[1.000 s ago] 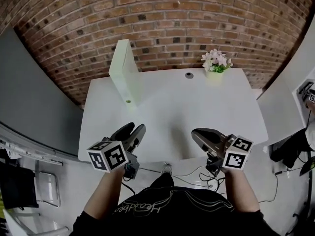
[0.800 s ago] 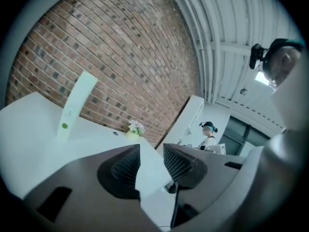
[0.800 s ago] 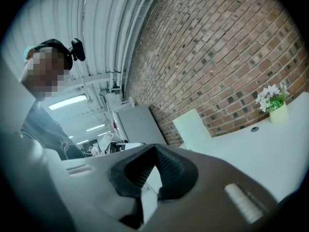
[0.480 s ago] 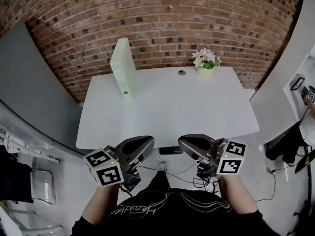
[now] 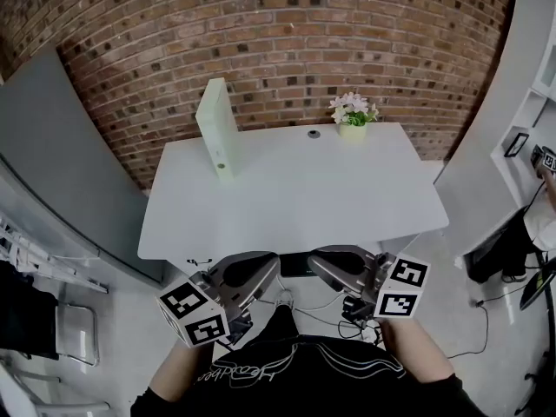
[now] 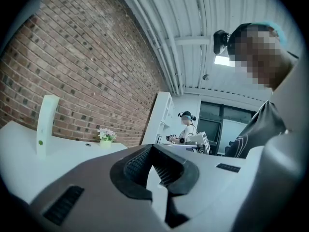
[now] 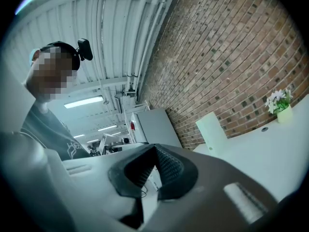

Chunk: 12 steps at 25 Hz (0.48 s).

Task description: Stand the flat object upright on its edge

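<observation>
A pale green flat binder (image 5: 217,129) stands upright on its edge at the far left of the white table (image 5: 295,198). It also shows as a tall pale slab in the left gripper view (image 6: 44,124) and in the right gripper view (image 7: 212,125). My left gripper (image 5: 272,263) and right gripper (image 5: 314,263) are both off the table, just below its near edge, tips turned toward each other. In their own views the left gripper (image 6: 153,149) and right gripper (image 7: 155,150) are shut with nothing between the pads.
A small pot of flowers (image 5: 351,115) and a small round fitting (image 5: 313,134) sit at the table's far edge by the brick wall. A grey panel (image 5: 52,172) stands to the left. Cables lie on the floor under the near edge.
Both grippers have drawn back from over the table's near part to below its near edge. The left jaws, apart a second ago, have closed. The binder stays upright.
</observation>
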### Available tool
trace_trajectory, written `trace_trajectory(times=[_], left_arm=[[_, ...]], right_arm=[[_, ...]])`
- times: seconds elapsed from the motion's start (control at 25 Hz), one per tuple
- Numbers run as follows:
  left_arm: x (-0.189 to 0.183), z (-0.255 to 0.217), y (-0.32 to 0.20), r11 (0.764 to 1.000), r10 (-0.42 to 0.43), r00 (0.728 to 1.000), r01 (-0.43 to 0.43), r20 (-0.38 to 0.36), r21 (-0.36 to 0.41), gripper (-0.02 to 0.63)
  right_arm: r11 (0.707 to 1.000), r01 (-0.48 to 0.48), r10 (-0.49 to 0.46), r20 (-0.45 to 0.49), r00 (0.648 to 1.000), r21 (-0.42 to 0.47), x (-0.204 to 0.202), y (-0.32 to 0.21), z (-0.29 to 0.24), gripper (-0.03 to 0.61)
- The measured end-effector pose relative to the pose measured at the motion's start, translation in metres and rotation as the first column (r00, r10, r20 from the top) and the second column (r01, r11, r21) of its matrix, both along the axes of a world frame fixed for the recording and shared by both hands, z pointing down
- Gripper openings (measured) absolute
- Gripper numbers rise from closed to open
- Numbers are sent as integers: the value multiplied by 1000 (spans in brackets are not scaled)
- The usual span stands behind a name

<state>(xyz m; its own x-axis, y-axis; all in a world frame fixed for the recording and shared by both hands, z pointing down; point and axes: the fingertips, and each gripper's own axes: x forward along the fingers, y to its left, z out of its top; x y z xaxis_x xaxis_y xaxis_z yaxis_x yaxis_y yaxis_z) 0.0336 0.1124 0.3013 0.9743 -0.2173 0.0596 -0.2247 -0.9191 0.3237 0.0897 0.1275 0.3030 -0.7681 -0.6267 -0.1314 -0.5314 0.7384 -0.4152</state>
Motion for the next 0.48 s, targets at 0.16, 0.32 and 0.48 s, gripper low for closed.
trace_trajectory(times=[0.16,0.32,0.48], left_arm=[[3,-2,18,1000,16,1000,-16,6,5,3],[2,-8,27,1000,13,1000,-13,-13,-13,3],[6,-11,32,1000,0,1000,-1,5,19,3]], right_arm=[[1000,8,-7,50,999,-8,3,15,-3,5],[1000,-5,4,48,999,6,6,25,-6,5],[1000,-9,8,38,999,16,8,31,-10,5]])
